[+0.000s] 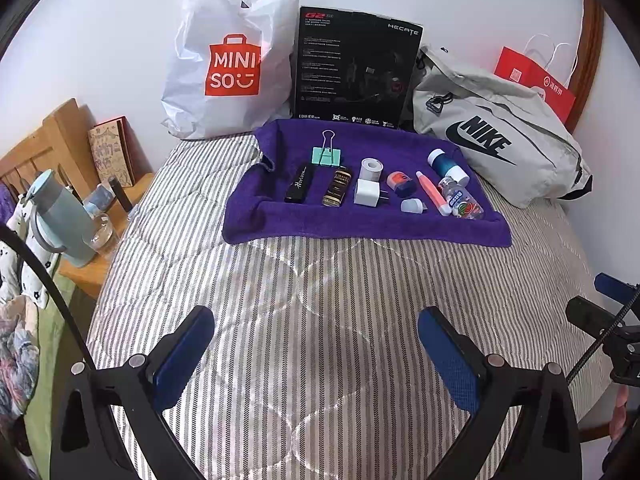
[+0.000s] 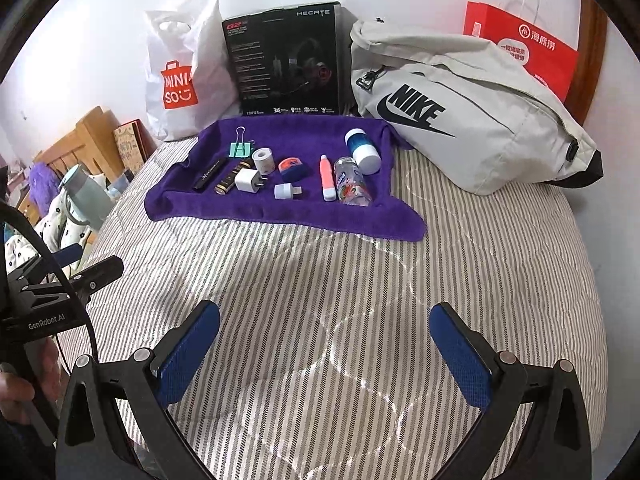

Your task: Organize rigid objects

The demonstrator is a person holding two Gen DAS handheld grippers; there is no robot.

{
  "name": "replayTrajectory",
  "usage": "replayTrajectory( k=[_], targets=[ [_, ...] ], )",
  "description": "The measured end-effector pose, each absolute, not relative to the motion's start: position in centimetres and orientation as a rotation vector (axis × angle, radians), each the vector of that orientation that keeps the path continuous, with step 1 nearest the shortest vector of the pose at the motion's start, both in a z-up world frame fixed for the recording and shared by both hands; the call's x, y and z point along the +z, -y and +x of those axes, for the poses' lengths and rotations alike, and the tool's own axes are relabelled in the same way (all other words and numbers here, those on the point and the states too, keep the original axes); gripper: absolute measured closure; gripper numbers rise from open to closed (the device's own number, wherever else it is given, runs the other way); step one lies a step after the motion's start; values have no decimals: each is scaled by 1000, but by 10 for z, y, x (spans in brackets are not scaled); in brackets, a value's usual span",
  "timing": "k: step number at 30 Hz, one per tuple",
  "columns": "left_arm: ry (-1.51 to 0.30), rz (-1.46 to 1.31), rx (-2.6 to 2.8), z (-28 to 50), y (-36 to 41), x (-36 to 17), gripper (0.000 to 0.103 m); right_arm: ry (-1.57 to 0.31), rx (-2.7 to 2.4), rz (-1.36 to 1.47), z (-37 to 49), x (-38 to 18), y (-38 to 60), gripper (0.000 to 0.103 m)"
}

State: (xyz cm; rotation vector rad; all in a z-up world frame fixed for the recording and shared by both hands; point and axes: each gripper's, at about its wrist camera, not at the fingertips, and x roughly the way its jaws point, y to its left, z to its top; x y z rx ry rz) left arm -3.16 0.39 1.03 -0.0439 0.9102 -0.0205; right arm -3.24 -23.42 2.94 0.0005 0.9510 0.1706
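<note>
A purple towel [image 1: 280, 216] [image 2: 192, 208] lies on the striped bed and bears several small objects: a green binder clip [image 1: 327, 155] [image 2: 240, 148], a black bar [image 1: 299, 184], a gold-and-black bottle [image 1: 337, 186], a white tape roll [image 1: 371, 169], a white charger plug [image 1: 368, 192] [image 2: 248, 180], a pink tube [image 1: 432, 194] [image 2: 327, 178], a small clear bottle [image 1: 460, 198] [image 2: 352, 184] and a blue-white container [image 1: 446, 164] [image 2: 362, 146]. My left gripper [image 1: 316, 334] and right gripper [image 2: 324, 330] are both open and empty, over the bedspread short of the towel.
Behind the towel stand a white Miniso bag [image 1: 228, 60], a black Hecate box [image 1: 356, 68], a grey Nike bag [image 1: 492, 140] [image 2: 460, 120] and a red paper bag [image 2: 520, 48]. A wooden bedside shelf with a teal flask [image 1: 60, 220] is at the left.
</note>
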Motion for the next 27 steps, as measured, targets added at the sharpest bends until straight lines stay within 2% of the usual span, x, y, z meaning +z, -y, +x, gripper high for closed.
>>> replayTrajectory(
  k=[27],
  targets=[
    [-916,-12,-5,-37,2,14,0,-950,150,23,-38,28,249,0]
  ],
)
